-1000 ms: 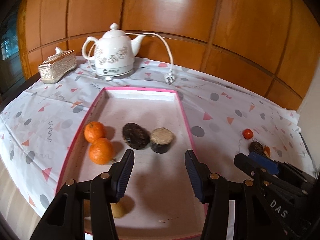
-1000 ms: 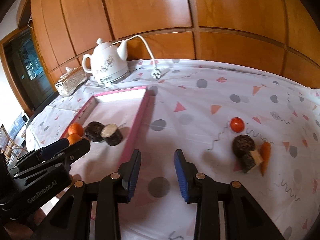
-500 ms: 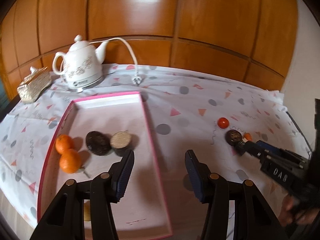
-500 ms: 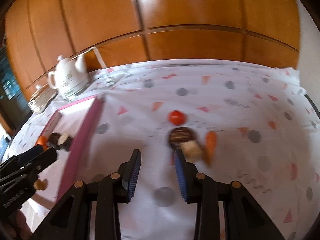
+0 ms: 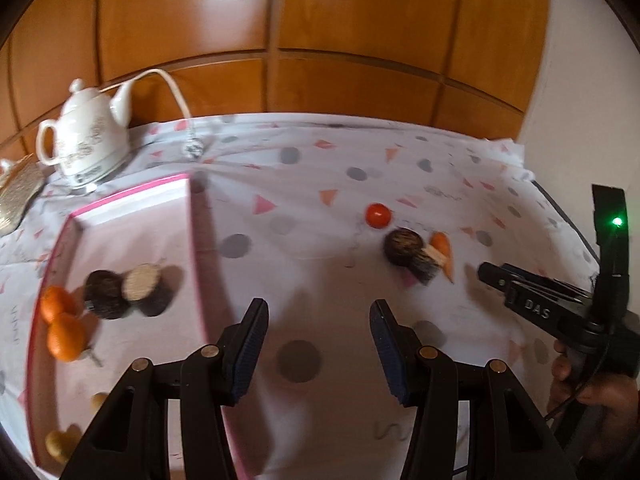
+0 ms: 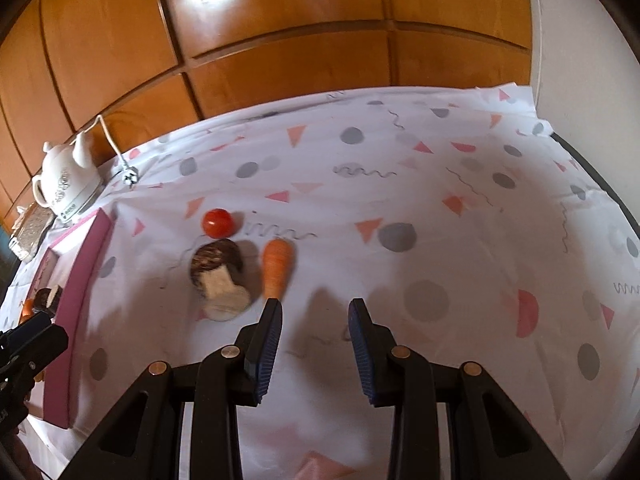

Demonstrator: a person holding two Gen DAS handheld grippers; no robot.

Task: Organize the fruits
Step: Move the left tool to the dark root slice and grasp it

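"DAS" on right gripper [image 5: 486, 274] (white lettering)

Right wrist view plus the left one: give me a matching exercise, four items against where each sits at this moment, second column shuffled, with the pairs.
Items:
1. round red tomato
2. tapered orange carrot
3. two orange tangerines
4. white ceramic kettle

Places:
A. inside the pink-rimmed tray, at its left wall
B. on the patterned tablecloth, beyond the tray's far end
C. on the cloth, just beyond the dark round fruit
D. on the cloth, right of that dark fruit

Pairs: 1-C, 2-D, 3-A, 4-B
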